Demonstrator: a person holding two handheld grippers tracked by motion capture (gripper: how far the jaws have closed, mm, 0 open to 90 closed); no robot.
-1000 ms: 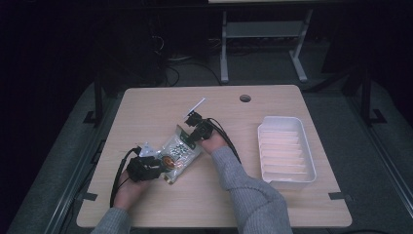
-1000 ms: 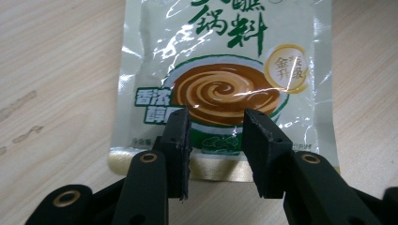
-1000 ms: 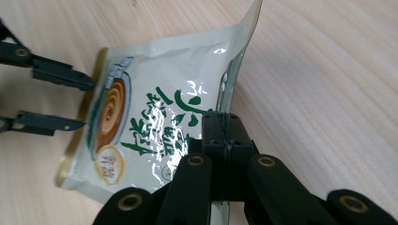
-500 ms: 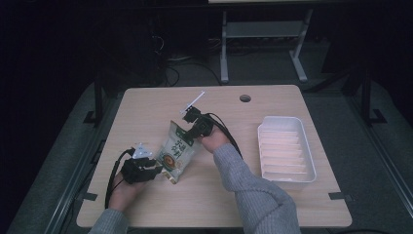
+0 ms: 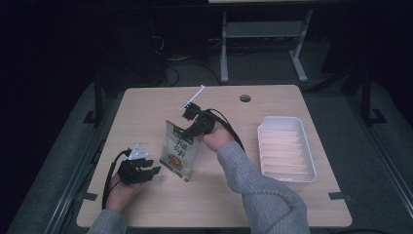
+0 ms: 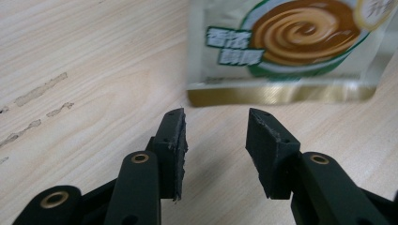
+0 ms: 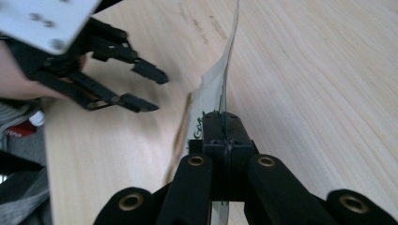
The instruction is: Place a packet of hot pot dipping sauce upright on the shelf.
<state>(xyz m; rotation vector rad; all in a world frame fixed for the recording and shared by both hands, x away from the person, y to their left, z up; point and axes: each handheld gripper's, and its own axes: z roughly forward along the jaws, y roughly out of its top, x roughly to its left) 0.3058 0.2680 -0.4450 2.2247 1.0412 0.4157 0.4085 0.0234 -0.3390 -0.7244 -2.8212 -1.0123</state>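
A snack pouch with a green label and a brown swirl hangs upright above the table. My right gripper is shut on its top edge, and in the right gripper view the thin edge of the pouch is pinched between the jaws. My left gripper rests low on the table to the pouch's lower left. Its jaws have just been opening, and in the left gripper view nothing is between them. The pouch's gold bottom seam hangs a short way ahead of the jaws, apart from them.
A white ridged tray sits at the right side of the table. A round cable hole is near the far edge. Bare wood lies left of and in front of the pouch. Dark floor surrounds the table.
The right gripper has raised the pouch from lying on the table to hanging upright. The left gripper has let go of the pouch's lower end, opened, and stayed roughly in place.
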